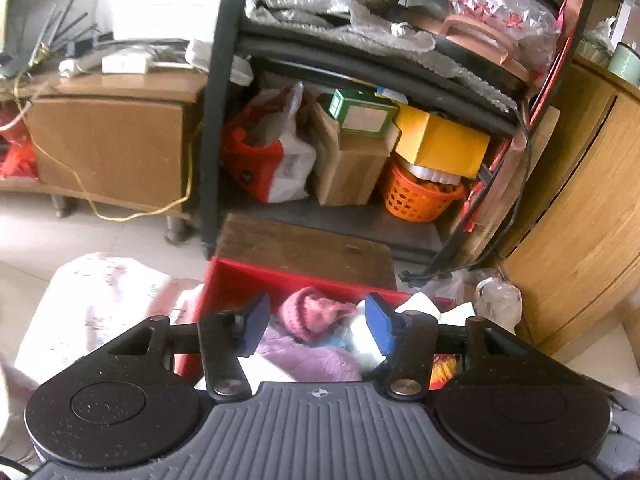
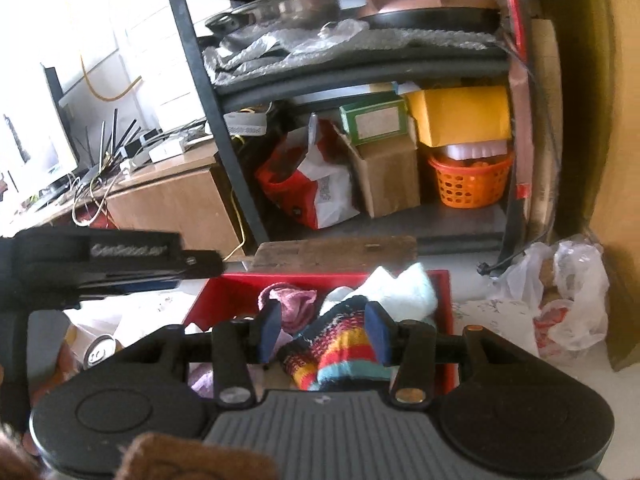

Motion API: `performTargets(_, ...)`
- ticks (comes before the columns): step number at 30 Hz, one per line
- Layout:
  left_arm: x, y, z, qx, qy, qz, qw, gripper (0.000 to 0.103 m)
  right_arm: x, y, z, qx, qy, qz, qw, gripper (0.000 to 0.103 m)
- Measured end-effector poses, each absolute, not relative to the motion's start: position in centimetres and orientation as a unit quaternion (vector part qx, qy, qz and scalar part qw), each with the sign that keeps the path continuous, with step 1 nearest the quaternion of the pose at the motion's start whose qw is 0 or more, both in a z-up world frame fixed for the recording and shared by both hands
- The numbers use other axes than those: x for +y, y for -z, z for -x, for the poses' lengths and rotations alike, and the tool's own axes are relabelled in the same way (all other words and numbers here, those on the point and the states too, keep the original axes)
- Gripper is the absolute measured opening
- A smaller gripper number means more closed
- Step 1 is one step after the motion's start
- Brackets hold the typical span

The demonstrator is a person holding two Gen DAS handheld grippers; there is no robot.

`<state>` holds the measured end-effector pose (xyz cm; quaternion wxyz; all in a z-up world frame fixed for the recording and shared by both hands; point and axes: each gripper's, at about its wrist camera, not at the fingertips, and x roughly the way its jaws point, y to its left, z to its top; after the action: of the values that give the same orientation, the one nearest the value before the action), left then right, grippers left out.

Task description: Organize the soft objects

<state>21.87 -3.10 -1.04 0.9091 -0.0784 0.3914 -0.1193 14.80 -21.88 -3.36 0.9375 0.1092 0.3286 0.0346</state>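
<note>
A red box (image 1: pixel 240 280) on the floor holds soft knitwear: a pink knit hat (image 1: pixel 312 312), a lilac knit piece (image 1: pixel 308 360) and a white item (image 1: pixel 360 336). My left gripper (image 1: pixel 318 326) is open above the box, holding nothing. In the right wrist view the red box (image 2: pixel 232 292) shows a striped multicolour knit item (image 2: pixel 332 344), a pale mint knit piece (image 2: pixel 404 288) and a pink piece (image 2: pixel 292 300). My right gripper (image 2: pixel 324 332) is open, its fingers either side of the striped item. The left gripper's body (image 2: pixel 100 268) shows at left.
A black shelf rack (image 1: pixel 216 120) stands behind the box with a red-white bag (image 1: pixel 272 160), cardboard boxes, a yellow box (image 1: pixel 440 140) and an orange basket (image 1: pixel 420 196). A wooden board (image 1: pixel 308 248) lies behind the red box. A floral bundle (image 1: pixel 100 300) lies left, plastic bags (image 2: pixel 560 292) right.
</note>
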Motion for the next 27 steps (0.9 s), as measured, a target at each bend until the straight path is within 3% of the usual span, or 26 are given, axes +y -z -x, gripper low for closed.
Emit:
performTargets(11,-3.1,-0.9,-15.7,0.389,0.117,0.041,0.913,0.056,-21.6,0.2,-10.3,0.317,-0.032,-0.099,0.943,0.017)
performTargets(27,-2.9,0.4,-9.1,0.405,0.132,0.015,0.905,0.056,-20.8,0.6,-3.9,0.324,-0.028,-0.108,0.940,0.017)
